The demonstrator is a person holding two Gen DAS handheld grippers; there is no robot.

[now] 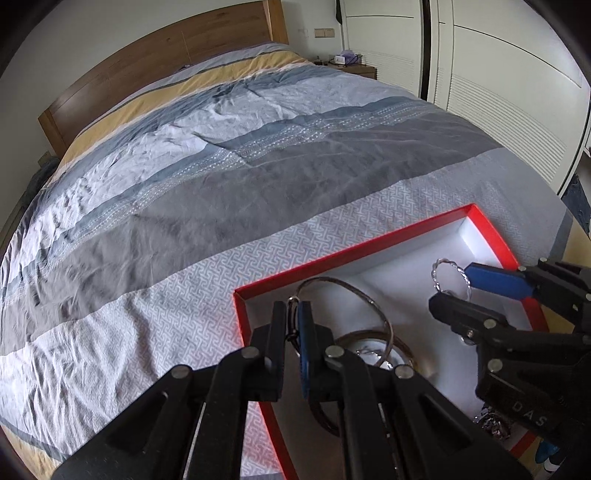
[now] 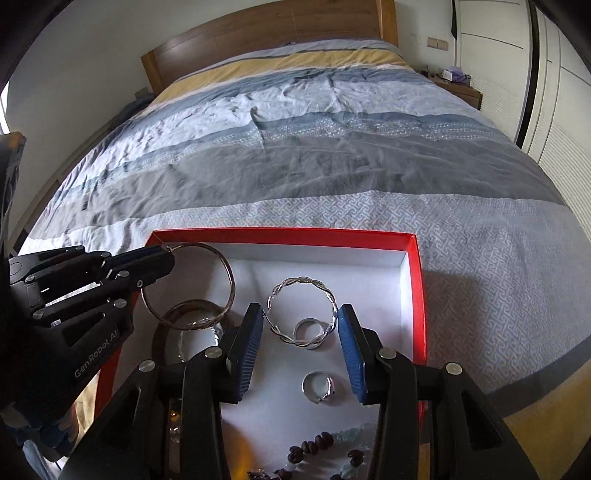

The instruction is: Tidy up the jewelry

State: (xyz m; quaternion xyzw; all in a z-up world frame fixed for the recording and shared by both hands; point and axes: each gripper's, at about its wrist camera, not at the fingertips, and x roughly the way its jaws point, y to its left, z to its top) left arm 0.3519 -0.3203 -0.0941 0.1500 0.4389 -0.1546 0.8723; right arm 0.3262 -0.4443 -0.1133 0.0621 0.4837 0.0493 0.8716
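A red box [image 2: 415, 295] with a white inside lies on the bed; it also shows in the left wrist view [image 1: 332, 254]. My left gripper [image 1: 294, 314] is shut on a thin silver bangle [image 1: 369, 299], held above the box's left part; the bangle shows in the right wrist view [image 2: 225, 269]. My right gripper [image 2: 300, 325] is open, its blue pads on either side of a twisted silver bracelet [image 2: 303, 282] that rests in the box. Two silver rings [image 2: 308, 328] [image 2: 317, 386] lie between the fingers. A brown bead bracelet [image 2: 314, 446] lies nearer.
A dark round dish with jewelry [image 2: 188, 332] sits in the box's left part under the bangle. The striped duvet [image 2: 295, 166] spreads beyond the box to a wooden headboard [image 2: 266, 29]. A nightstand [image 2: 461, 88] and white wardrobes [image 2: 554, 110] stand on the right.
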